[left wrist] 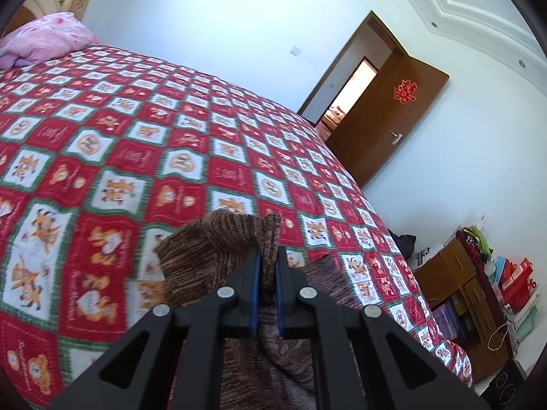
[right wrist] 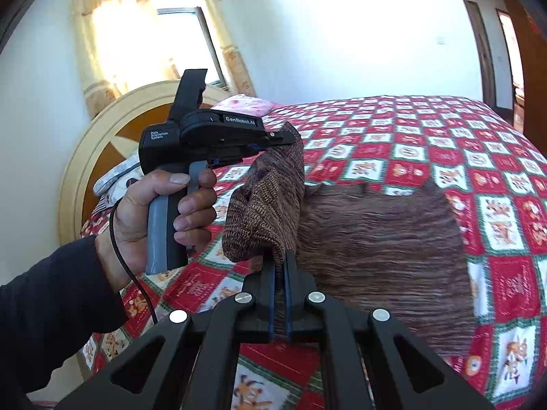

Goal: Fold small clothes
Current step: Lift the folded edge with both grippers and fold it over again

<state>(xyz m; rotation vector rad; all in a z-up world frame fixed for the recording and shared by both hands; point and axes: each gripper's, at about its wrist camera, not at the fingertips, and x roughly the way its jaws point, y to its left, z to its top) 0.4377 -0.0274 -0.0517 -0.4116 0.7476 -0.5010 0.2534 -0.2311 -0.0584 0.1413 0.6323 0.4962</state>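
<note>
- The garment [right wrist: 376, 246], a brown marled knit, is found lying on the bed [right wrist: 444, 130] near its foot edge, with one end lifted clear of the bedspread.
- The left claw [left wrist: 267, 256] is seen clamped on a fold of the knit; its blue pads [left wrist: 254, 287] are pressed close with cloth between them.
- The right claw [right wrist: 280, 266] is likewise closed on a lower edge of the raised flap, cloth being visible between its pads.
- From the right wrist view, the left claw [right wrist: 290, 136] is held by a hand [right wrist: 160, 215] above the bed, gripping the upper corner of the same flap.
- The flap hangs limp between the two grips and sags into a pouch; the knit is judged soft, light and without stiffness.
- The surface is ribbed and fuzzy, so slipping from the pads is judged unlikely; stretching under pull is the greater risk.
- Hold is best taken at corners or hems, where the doubled cloth gives a firm bite.
- The bedspread is a quilted check of red and white squares with green borders and cartoon figures; it is judged to give moderate drag to cloth pulled over it.
- A pink pillow [left wrist: 44, 37] lies at the head edge, well apart from the garment.
</note>
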